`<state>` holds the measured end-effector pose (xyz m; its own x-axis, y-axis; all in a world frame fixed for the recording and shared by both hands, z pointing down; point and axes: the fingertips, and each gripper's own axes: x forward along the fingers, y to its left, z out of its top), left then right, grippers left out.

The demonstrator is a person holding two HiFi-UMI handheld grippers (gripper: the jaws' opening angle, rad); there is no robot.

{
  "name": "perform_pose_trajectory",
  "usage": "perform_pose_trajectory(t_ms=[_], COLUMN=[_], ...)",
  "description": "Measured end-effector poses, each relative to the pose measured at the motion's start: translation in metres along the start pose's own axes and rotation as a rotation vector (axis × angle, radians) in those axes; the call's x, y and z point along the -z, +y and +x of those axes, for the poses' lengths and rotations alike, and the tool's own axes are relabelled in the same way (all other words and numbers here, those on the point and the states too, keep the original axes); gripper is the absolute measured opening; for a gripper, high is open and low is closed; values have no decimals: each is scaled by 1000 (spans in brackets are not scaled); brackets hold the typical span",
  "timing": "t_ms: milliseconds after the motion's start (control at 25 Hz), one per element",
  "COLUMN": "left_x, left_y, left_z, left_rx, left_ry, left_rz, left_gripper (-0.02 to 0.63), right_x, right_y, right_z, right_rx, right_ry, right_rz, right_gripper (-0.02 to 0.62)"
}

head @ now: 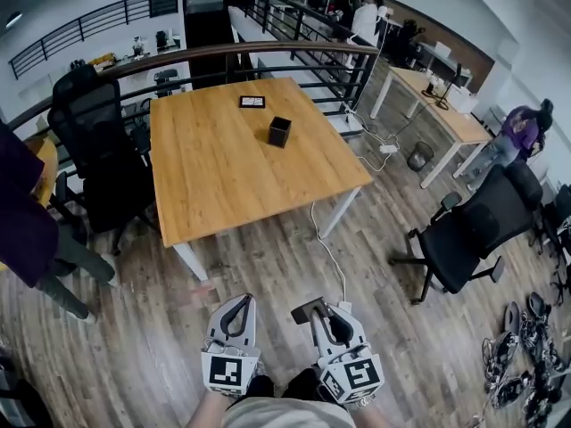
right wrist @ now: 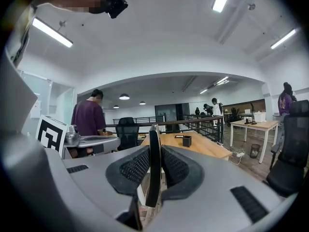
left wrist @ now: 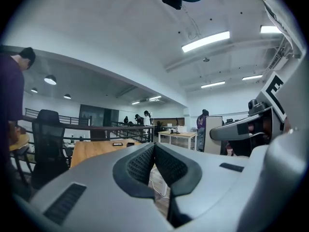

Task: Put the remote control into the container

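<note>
My right gripper (head: 323, 315) is shut on the remote control (head: 306, 308), a thin dark slab that stands edge-on between the jaws in the right gripper view (right wrist: 154, 168). My left gripper (head: 239, 303) is shut with nothing in it, its pads pressed together (left wrist: 154, 153). Both hang low over the wooden floor, well short of the table. The container (head: 279, 131) is a small black open box standing on the wooden table (head: 214, 176), right of its middle; it also shows far off past the remote (right wrist: 187, 140).
A flat black item (head: 252, 102) lies near the table's far edge. Black office chairs stand left (head: 89, 132) and right (head: 473, 230) of the table. A person in purple (head: 22, 212) is at the left. A white cable (head: 328, 248) runs across the floor.
</note>
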<state>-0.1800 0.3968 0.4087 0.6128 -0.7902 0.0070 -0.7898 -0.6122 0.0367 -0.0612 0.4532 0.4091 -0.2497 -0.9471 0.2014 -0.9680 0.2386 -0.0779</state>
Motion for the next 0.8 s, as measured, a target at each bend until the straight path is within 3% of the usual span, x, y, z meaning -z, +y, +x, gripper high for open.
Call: perform_pose_trajectory(t_ms=[320,800], left_x=[18,23], left_y=[27,44], left_z=[17,88], left_rx=[-5,-46], left_ry=[43,48], left_rz=[-15,-12], left_gripper=[12,12], right_x=[0,-10], right_y=[2,-48], right_z=[41,114], right_rx=[-23,-84], right_ry=[24,36], right_rz=[-18,-22], right_gripper=[83,83])
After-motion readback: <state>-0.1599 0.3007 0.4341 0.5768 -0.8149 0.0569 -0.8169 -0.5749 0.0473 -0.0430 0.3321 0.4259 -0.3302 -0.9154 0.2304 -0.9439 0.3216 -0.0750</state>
